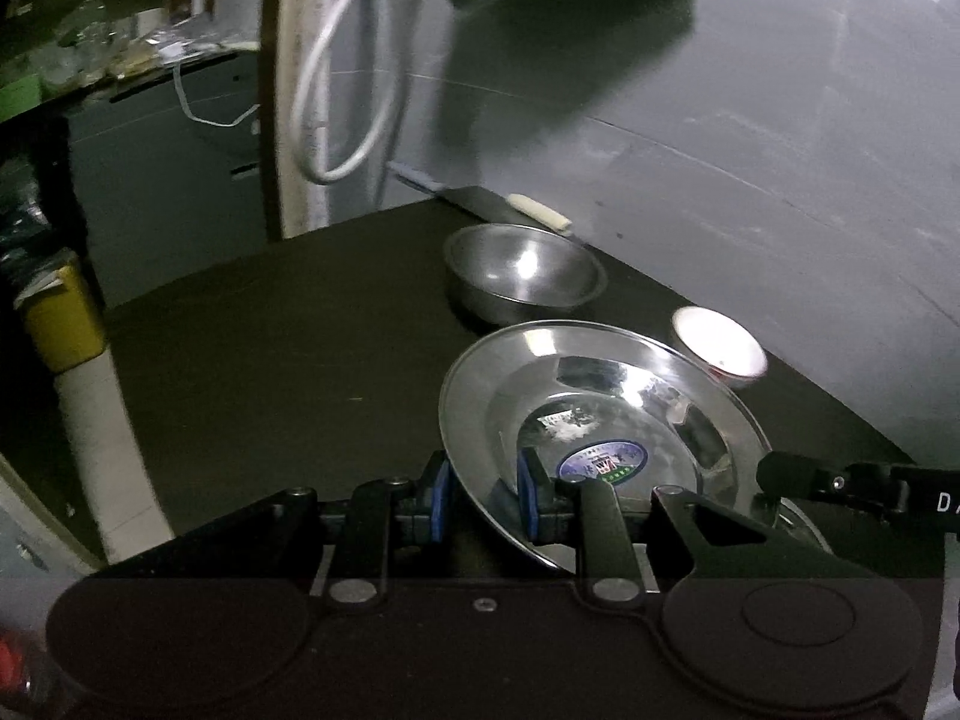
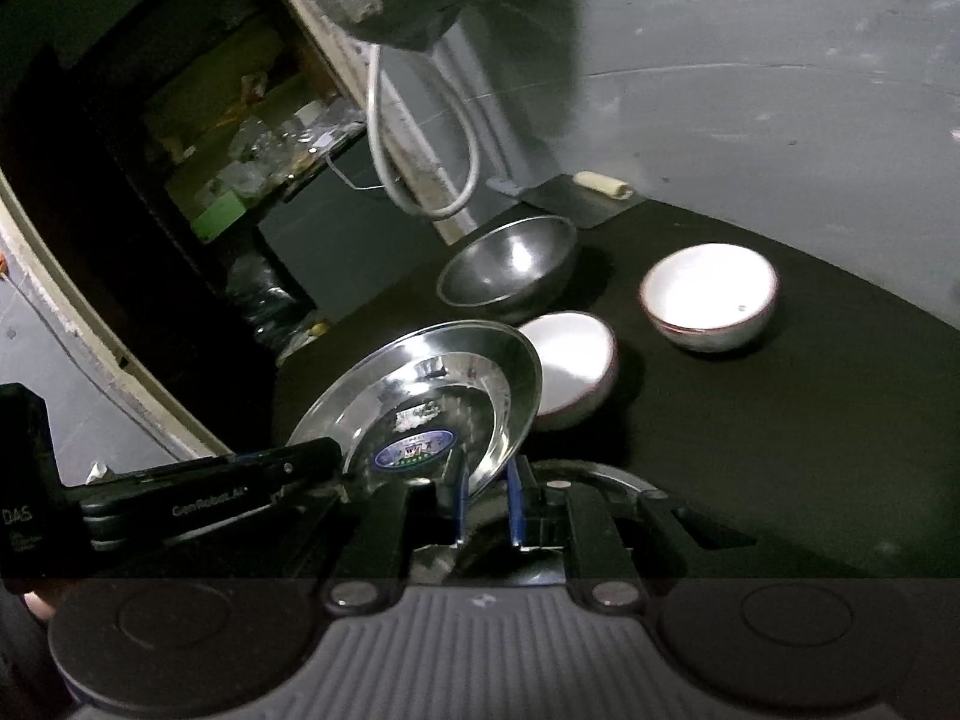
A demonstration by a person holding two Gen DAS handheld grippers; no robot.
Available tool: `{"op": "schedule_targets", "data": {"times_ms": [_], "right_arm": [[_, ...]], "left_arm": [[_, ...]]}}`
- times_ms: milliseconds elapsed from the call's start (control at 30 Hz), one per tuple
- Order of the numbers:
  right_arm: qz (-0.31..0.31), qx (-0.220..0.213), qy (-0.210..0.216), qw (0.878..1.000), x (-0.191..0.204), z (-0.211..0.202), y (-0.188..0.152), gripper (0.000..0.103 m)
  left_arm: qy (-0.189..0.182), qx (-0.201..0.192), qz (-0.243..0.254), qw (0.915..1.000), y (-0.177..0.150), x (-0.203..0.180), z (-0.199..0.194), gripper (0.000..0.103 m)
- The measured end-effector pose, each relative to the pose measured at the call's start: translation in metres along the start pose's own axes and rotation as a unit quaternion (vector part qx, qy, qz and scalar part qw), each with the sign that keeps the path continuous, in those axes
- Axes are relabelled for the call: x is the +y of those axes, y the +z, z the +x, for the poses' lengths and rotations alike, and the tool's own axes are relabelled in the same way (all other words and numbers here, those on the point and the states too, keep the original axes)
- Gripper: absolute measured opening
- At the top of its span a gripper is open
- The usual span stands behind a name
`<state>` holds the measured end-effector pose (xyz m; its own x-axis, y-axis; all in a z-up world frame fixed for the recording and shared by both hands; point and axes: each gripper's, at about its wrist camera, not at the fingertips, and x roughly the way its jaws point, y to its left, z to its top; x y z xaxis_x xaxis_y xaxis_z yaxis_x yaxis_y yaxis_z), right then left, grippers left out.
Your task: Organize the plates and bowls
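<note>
Hiding a second plate's rim [image 2: 618,477] at lower centre, the steel plate [image 1: 606,420] hangs tilted above the dark worktop [image 1: 270,348], its near edge clamped by the left gripper [image 1: 483,495] and its opposite edge by the right gripper [image 2: 489,507], fingers clenched.

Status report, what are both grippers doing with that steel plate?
Left gripper and right gripper both shut on steel plate, held tilted above the table. Steel bowl and two white bowls sit beyond it.
</note>
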<state>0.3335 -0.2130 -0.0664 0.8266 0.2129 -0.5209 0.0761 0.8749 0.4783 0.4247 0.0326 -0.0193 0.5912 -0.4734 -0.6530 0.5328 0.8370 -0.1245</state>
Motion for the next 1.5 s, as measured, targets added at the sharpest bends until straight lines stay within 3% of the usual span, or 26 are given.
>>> {"op": "schedule_targets", "data": {"times_ms": [467,1500], "right_arm": [[0.018,0.016,-0.031,0.999,-0.016,-0.034,-0.027,0.016],[0.046,0.058,-0.062,0.995,-0.023,-0.053,-0.049,0.016]], "left_arm": [[-0.044,0.019,0.037,0.9982,-0.022,-0.031,-0.006,0.025],[-0.055,0.058,0.068,0.9944,-0.052,-0.059,-0.017,0.026]]}}
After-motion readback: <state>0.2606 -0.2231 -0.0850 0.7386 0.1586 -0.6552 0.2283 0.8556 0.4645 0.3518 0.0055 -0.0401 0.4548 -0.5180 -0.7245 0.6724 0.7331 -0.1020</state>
